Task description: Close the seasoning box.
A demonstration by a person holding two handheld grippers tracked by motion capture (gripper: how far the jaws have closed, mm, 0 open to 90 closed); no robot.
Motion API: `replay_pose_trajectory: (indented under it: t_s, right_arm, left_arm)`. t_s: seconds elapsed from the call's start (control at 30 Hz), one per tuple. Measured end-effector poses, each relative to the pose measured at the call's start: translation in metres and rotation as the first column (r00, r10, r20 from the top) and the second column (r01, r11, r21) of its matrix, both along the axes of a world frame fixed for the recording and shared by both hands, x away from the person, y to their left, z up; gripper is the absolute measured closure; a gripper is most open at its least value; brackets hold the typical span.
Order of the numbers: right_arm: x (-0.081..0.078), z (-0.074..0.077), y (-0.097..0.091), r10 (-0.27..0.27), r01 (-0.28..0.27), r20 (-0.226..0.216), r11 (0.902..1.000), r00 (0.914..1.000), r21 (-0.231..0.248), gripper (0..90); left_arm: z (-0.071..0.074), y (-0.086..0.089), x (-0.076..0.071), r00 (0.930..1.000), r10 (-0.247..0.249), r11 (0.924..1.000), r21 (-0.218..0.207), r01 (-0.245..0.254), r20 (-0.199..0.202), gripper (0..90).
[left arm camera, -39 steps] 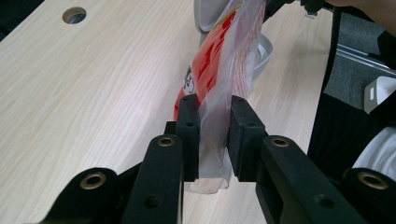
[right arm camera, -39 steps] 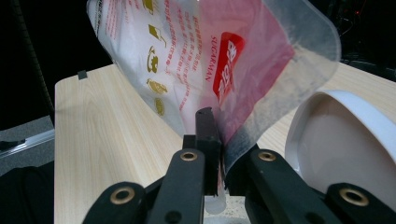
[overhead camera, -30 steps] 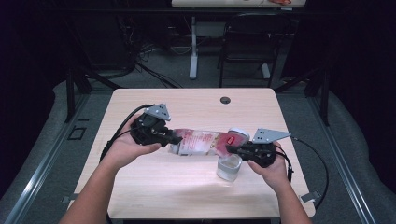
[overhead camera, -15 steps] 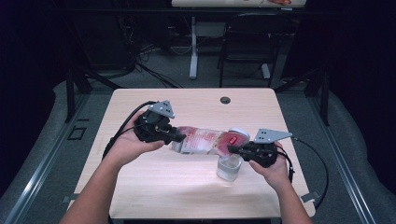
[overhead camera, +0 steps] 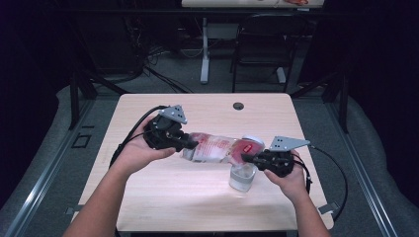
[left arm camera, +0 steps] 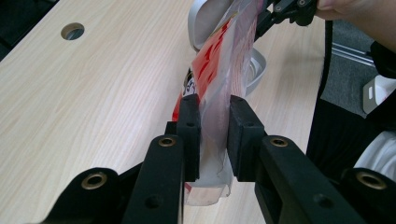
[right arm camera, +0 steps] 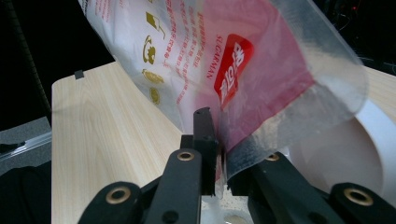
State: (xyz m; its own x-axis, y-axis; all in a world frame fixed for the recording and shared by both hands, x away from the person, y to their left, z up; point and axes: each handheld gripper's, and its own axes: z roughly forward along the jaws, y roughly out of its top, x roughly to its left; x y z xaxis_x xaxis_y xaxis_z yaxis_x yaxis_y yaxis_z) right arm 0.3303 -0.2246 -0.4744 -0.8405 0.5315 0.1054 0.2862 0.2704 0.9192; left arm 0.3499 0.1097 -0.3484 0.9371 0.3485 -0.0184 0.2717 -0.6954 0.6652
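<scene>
1 plastic bag [overhead camera: 217, 147], 1 clear cup [overhead camera: 242, 177], 2 claws [overhead camera: 193, 143] [overhead camera: 247, 158], 1 table [overhead camera: 197, 197].

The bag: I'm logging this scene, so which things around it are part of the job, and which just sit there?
In use:
bag, held at both ends
left tongs
right tongs
clear cup under the bag's mouth

Just there:
table
chair behind
</scene>
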Motion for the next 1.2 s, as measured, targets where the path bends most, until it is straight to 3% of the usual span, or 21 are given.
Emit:
replay_pose_trajectory:
  t_s: [0.73, 1.2]
  right_arm:
    - [0.0005, -0.0015, -0.0012, -0.008, 0.008, -0.001, 1.0, 1.0, 0.0, 83.2]
    - [0.0019, -0.0022, -0.0004, -0.008, 0.008, -0.009, 1.0, 0.9999, 0.002, 76.3]
  left_arm:
    - [0.0012, -0.0013, 0.001, 1.0, -0.005, 1.0, -0.001, 0.005, 0.0, 77.3]
    - [0.0018, -0.0021, 0.0013, 1.0, -0.005, 1.0, 0.003, 0.005, 0.0, 77.4]
